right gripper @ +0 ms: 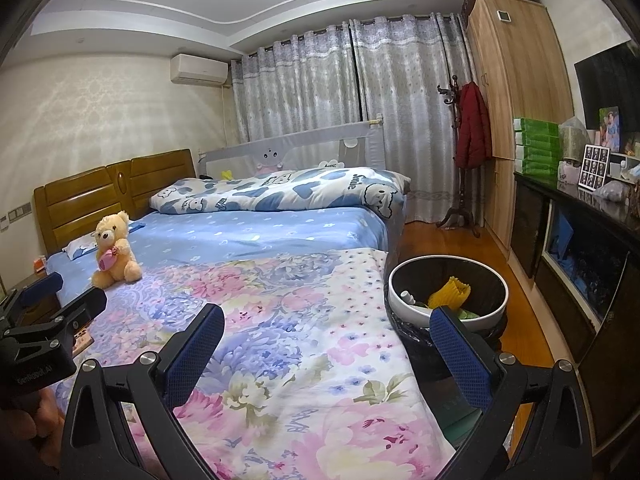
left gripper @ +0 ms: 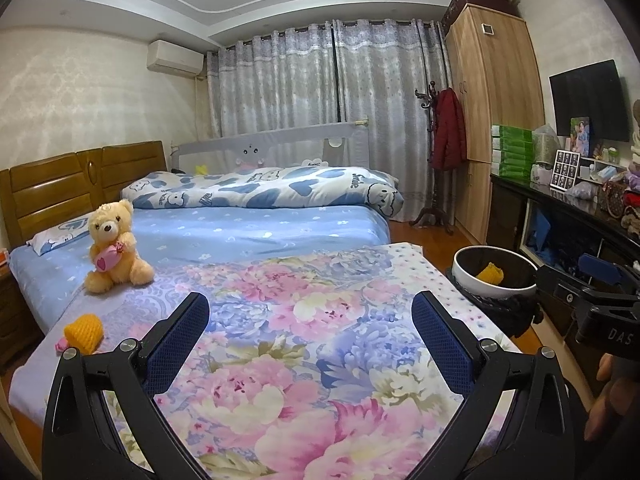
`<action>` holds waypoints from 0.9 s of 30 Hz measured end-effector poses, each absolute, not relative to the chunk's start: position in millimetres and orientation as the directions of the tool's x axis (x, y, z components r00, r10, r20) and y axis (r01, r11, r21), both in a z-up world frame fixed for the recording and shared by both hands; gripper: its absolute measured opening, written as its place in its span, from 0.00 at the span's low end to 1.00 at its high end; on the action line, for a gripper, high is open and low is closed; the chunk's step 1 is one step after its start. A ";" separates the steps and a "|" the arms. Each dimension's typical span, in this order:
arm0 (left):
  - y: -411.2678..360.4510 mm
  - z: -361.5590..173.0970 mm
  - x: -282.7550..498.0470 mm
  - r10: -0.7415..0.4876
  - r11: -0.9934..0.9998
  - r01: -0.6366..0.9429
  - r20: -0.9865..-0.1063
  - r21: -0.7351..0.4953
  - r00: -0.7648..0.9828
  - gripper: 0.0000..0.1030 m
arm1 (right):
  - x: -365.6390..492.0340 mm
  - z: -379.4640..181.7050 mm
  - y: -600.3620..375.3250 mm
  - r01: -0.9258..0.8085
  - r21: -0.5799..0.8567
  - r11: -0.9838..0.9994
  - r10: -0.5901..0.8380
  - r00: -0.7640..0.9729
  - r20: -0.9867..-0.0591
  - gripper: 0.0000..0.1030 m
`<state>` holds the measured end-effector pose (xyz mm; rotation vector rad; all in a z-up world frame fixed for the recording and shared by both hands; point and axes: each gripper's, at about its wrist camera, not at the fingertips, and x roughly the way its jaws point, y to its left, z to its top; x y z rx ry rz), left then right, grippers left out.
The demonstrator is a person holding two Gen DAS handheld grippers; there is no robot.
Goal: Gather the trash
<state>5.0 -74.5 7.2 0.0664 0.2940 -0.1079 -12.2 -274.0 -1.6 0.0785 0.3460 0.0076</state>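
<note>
A yellow foam fruit net (left gripper: 85, 331) lies on the floral quilt (left gripper: 280, 320) at the bed's near left, with a small pink scrap (left gripper: 62, 345) beside it. My left gripper (left gripper: 310, 316) hovers open over the quilt, right of the net, holding nothing. A white-rimmed trash bin (right gripper: 448, 300) with a black liner stands on the floor at the bed's right side; another yellow net (right gripper: 450, 292) and other scraps lie inside. My right gripper (right gripper: 328, 332) is open and empty, its right finger (right gripper: 460, 356) in front of the bin. The bin (left gripper: 494, 276) also shows in the left wrist view.
A teddy bear (left gripper: 112, 246) sits on the blue sheet near the wooden headboard (left gripper: 52, 192). A folded blue-and-white duvet (left gripper: 264, 188) lies further back. A dark cabinet (right gripper: 580, 264) with clutter lines the right wall, beyond it a wardrobe and coat stand. A hand (left gripper: 608, 400) holds the right gripper.
</note>
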 end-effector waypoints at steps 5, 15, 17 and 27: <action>-75.4 6.7 5.3 -0.097 0.992 0.116 -0.293 0.050 0.951 1.00 | -11.4 -1.5 -271.2 0.006 0.081 0.997 0.022 0.941 -0.339 1.00; -76.0 5.4 6.3 -0.099 0.992 0.119 -0.295 0.050 0.950 1.00 | -12.5 -2.4 -264.2 0.000 0.075 0.997 0.026 0.940 -0.339 1.00; -76.5 5.2 6.2 -0.097 0.992 0.117 -0.295 0.051 0.950 1.00 | -12.6 -2.3 -264.4 0.000 0.075 0.997 0.025 0.940 -0.340 1.00; -76.6 3.6 7.7 -0.101 0.991 0.121 -0.300 0.050 0.949 1.00 | -12.5 -3.1 -264.9 -0.001 0.077 0.997 0.027 0.941 -0.338 1.00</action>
